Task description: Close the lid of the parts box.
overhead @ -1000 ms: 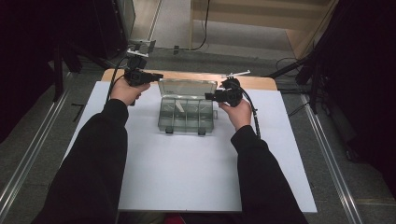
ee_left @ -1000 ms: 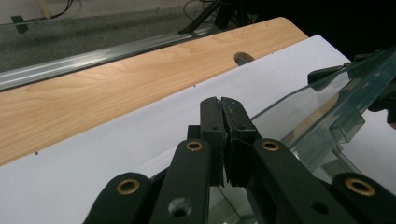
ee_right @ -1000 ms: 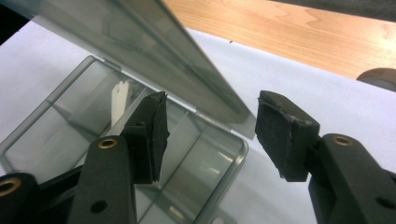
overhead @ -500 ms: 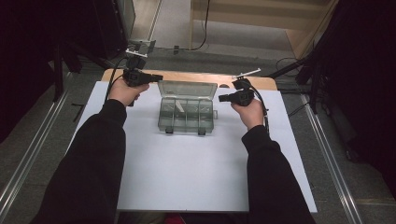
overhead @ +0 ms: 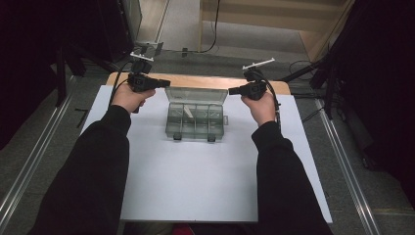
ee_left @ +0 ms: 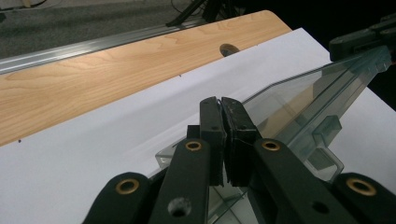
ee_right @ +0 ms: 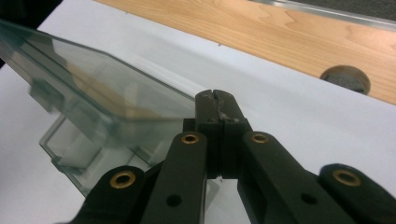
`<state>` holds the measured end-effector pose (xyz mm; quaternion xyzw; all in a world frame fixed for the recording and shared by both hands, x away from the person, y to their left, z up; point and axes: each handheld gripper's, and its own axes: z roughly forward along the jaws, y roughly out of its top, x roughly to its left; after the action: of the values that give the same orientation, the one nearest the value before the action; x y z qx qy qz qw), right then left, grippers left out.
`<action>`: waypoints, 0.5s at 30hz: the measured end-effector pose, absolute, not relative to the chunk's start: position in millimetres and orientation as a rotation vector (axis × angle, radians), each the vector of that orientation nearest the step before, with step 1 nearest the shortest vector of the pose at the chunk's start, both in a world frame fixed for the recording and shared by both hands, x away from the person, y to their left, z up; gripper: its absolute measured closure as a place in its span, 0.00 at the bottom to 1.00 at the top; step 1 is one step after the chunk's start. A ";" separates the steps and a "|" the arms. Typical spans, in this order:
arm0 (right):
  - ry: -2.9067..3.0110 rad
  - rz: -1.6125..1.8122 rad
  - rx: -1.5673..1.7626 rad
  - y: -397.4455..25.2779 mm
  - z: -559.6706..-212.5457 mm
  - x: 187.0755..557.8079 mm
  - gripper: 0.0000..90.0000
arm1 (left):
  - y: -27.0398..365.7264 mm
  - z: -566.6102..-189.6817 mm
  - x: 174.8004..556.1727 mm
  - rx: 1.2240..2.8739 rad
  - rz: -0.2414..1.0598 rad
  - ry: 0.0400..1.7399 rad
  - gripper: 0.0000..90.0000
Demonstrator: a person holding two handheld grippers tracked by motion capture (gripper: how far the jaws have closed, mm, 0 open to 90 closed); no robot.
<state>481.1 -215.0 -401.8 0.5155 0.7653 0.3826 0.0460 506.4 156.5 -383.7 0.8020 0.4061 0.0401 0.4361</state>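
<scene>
A clear plastic compartment box (overhead: 195,122) stands mid-table with its lid (overhead: 195,94) raised toward the back. A pale strip (overhead: 188,111) lies in one compartment. My left gripper (overhead: 165,83) hovers at the lid's left corner with its jaws pressed together on nothing. In the left gripper view the left gripper (ee_left: 220,100) points along the lid (ee_left: 308,88), with the other gripper (ee_left: 362,39) beyond it. My right gripper (overhead: 232,91) is shut and empty, just off the lid's right corner. From the right gripper (ee_right: 215,95), the lid (ee_right: 88,79) spreads to the left.
A white sheet (overhead: 195,186) covers the table, with a wooden strip (overhead: 215,81) at the back that has a cable hole (ee_right: 344,78). Metal rails (overhead: 352,181) run along both sides. Black stands and cables (overhead: 318,73) crowd the back right.
My right gripper has drawn back from the box to the right and slightly farther away. The left gripper has stayed put, and the box has not moved.
</scene>
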 end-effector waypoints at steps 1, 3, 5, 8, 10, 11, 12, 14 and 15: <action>2.335 1.173 1.570 -214.0 -400.1 482.0 1.00 | 156.5 -383.8 505.9 1.993 0.097 1.010 0.97; 2.339 1.184 1.572 -212.4 -397.4 483.3 1.00 | 156.6 -384.2 505.2 1.996 0.094 1.004 0.97; 2.346 1.181 1.563 -209.6 -394.6 483.9 1.00 | 156.2 -384.8 504.3 1.996 0.089 1.002 0.97; 2.360 1.184 1.553 -206.5 -391.8 483.5 1.00 | 156.0 -385.4 503.0 1.995 0.084 1.000 0.97; 2.373 1.179 1.548 -204.3 -390.6 483.0 1.00 | 155.9 -385.3 502.4 2.001 0.078 0.999 0.97; 2.378 1.182 1.543 -203.5 -390.1 482.7 1.00 | 155.7 -384.9 501.7 2.005 0.080 1.000 0.97; 2.380 1.186 1.538 -202.9 -389.6 482.2 1.00 | 155.6 -384.6 501.0 2.004 0.074 0.995 0.97; 2.390 1.194 1.532 -202.1 -388.4 480.9 1.00 | 154.9 -383.1 498.6 2.006 0.075 0.990 0.97; 2.396 1.197 1.524 -201.7 -387.8 480.0 1.00 | 154.7 -382.7 497.7 2.004 0.077 0.986 0.97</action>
<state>480.0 -201.7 -387.8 0.4945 0.7771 0.3882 0.0301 497.7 154.7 -382.7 0.8061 0.3968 0.0311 0.4380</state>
